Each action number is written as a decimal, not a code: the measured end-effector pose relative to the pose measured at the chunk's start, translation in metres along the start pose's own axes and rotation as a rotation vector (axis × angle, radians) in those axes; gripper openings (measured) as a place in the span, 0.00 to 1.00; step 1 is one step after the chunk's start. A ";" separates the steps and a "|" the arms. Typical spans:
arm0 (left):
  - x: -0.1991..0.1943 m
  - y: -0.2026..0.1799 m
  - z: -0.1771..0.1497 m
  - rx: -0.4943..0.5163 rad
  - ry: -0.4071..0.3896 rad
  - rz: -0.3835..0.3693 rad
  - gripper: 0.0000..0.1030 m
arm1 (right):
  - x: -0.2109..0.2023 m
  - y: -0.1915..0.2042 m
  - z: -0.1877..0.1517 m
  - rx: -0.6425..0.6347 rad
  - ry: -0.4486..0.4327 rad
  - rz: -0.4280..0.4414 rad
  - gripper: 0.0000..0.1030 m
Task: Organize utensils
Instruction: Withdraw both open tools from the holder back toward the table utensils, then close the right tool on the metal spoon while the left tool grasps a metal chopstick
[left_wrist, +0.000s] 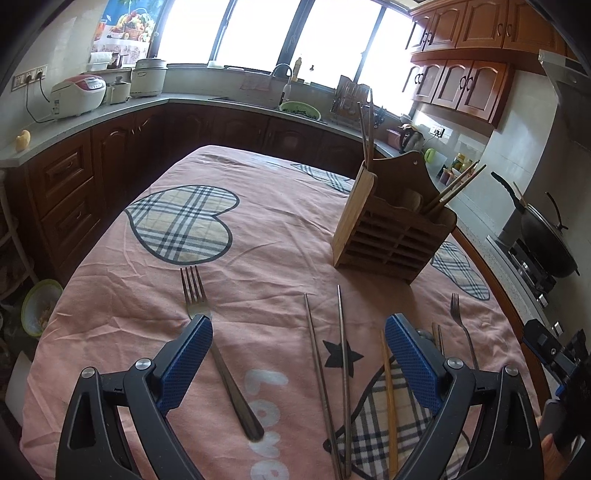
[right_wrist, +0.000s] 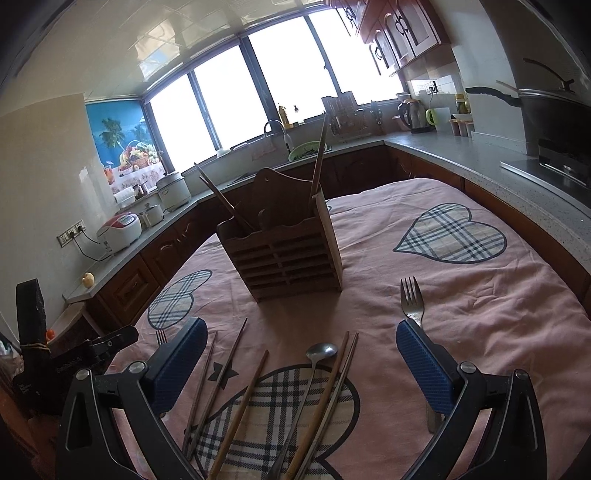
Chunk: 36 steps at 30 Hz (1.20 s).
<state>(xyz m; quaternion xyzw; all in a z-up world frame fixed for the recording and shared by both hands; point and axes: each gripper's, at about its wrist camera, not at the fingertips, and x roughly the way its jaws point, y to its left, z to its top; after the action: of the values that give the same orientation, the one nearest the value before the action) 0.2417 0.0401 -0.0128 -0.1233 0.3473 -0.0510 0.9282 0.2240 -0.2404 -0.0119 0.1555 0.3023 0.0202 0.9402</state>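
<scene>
A wooden utensil holder (left_wrist: 391, 229) stands on the pink tablecloth, with chopsticks standing in it; it also shows in the right wrist view (right_wrist: 284, 247). My left gripper (left_wrist: 298, 336) is open and empty above the table. A fork (left_wrist: 218, 354) lies under its left finger, and metal chopsticks (left_wrist: 332, 376) lie between the fingers. A second fork (left_wrist: 461, 325) lies to the right. My right gripper (right_wrist: 301, 341) is open and empty. A spoon (right_wrist: 314, 369), wooden chopsticks (right_wrist: 243, 406) and metal chopsticks (right_wrist: 218, 384) lie between its fingers. A fork (right_wrist: 413, 299) lies by its right finger.
The table (left_wrist: 280, 236) is covered by a pink cloth with plaid hearts. Kitchen counters surround it, with a rice cooker (left_wrist: 79, 96), a sink (left_wrist: 299, 109) and a wok (left_wrist: 546, 236) on the stove to the right.
</scene>
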 end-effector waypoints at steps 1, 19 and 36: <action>0.000 -0.001 0.001 0.005 0.005 0.003 0.92 | 0.000 0.000 -0.002 -0.001 0.002 -0.002 1.00; 0.024 -0.014 0.006 0.058 0.077 0.008 0.81 | 0.022 0.003 -0.012 -0.040 0.085 -0.038 0.87; 0.083 -0.033 0.022 0.110 0.191 -0.011 0.55 | 0.088 0.001 -0.033 -0.023 0.341 -0.001 0.23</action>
<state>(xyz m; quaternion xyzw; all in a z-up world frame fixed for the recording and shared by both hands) 0.3185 -0.0024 -0.0411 -0.0688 0.4303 -0.0864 0.8959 0.2770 -0.2186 -0.0871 0.1388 0.4572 0.0492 0.8771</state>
